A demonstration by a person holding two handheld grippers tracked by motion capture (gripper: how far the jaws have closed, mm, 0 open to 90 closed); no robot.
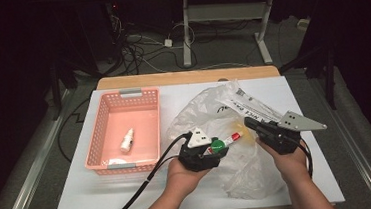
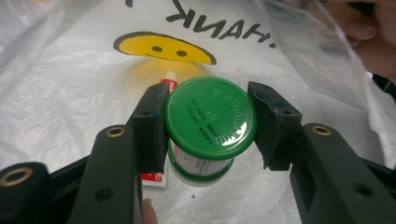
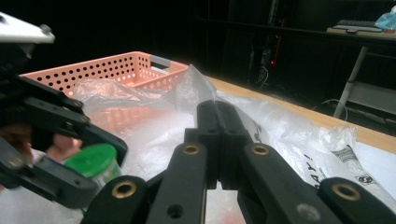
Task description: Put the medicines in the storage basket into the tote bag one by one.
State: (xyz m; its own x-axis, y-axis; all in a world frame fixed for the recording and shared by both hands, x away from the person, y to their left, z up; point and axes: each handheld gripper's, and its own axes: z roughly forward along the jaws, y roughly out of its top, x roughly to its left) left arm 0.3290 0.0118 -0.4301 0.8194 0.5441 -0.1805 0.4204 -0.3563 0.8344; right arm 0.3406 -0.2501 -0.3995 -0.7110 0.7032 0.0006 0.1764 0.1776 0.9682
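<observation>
1 green-capped Mentholatum jar (image 2: 210,128) sits clamped between the left gripper's (image 1: 208,152) half-spread jaws, cap facing the camera, above the smiley plastic bag (image 1: 239,170). Pink basket (image 1: 100,136) lies off to its left, left hand nearest. Right gripper (image 3: 217,121) is pinched tight on bag film.

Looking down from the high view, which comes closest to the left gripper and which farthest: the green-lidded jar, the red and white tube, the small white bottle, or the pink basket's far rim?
From the left gripper:
1. Green-lidded jar, held between its jaws.
2. Red and white tube, just right of the jar, on the plastic bag.
3. Small white bottle, to the left, inside the pink basket.
4. The basket's far rim, at the back left.
</observation>
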